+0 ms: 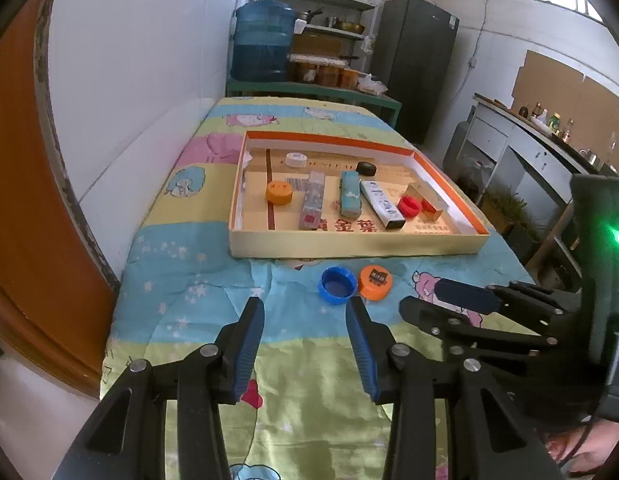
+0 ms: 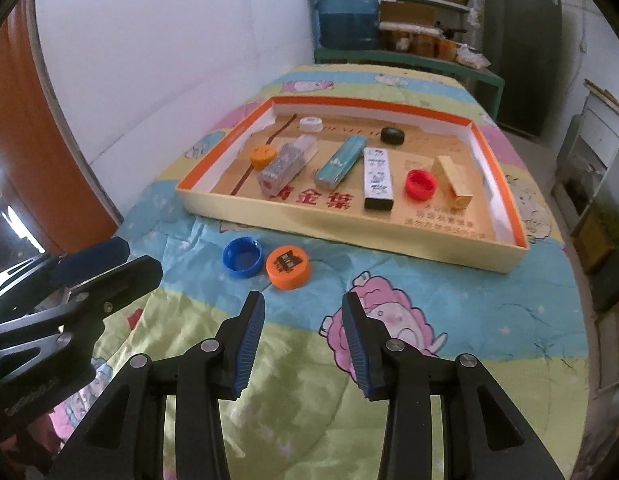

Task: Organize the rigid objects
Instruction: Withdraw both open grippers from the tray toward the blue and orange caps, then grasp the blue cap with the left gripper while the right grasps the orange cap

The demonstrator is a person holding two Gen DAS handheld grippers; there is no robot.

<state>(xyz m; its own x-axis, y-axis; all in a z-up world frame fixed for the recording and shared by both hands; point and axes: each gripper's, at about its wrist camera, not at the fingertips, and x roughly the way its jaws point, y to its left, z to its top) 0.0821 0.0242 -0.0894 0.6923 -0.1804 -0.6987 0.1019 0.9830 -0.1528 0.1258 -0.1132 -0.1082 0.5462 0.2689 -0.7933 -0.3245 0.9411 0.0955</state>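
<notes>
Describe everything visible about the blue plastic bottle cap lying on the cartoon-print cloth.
The blue plastic bottle cap is round with a ribbed outer wall, lying open side up so its hollow inside shows. It sits on the cartoon-print cloth, just outside the shallow cardboard tray's near wall. An orange cap with a black label sits close beside it. No gripper touches it.

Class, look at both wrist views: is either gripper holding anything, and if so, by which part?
Nothing is held. The left gripper and right gripper both have open, empty jaws above the patterned cloth; the blue plastic cap and orange plastic cap lie untouched ahead.
</notes>
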